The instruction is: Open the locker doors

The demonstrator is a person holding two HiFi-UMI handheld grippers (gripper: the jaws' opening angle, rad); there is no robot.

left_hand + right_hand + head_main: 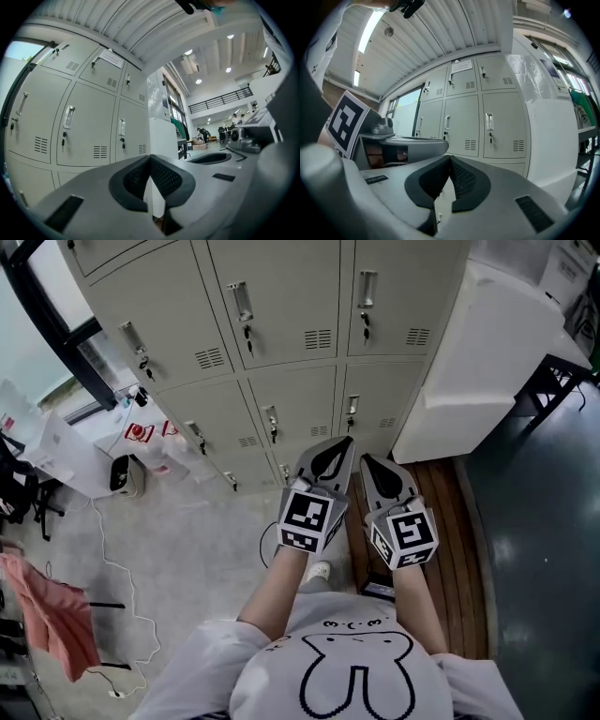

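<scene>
Left tool (345, 441) and right tool (367, 458) closed, empty; shut lockers (281, 306) ahead, white cabinet (478, 362) beside.

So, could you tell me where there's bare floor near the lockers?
The pale floor between the lockers and the white cable is bare, as is the dark floor right of the wooden strip. It is cluttered by the window.

Open floor (187, 540) leads to the lockers (281, 324); a white unit (478, 362) crowds the right, clutter (131, 460) the left.
</scene>
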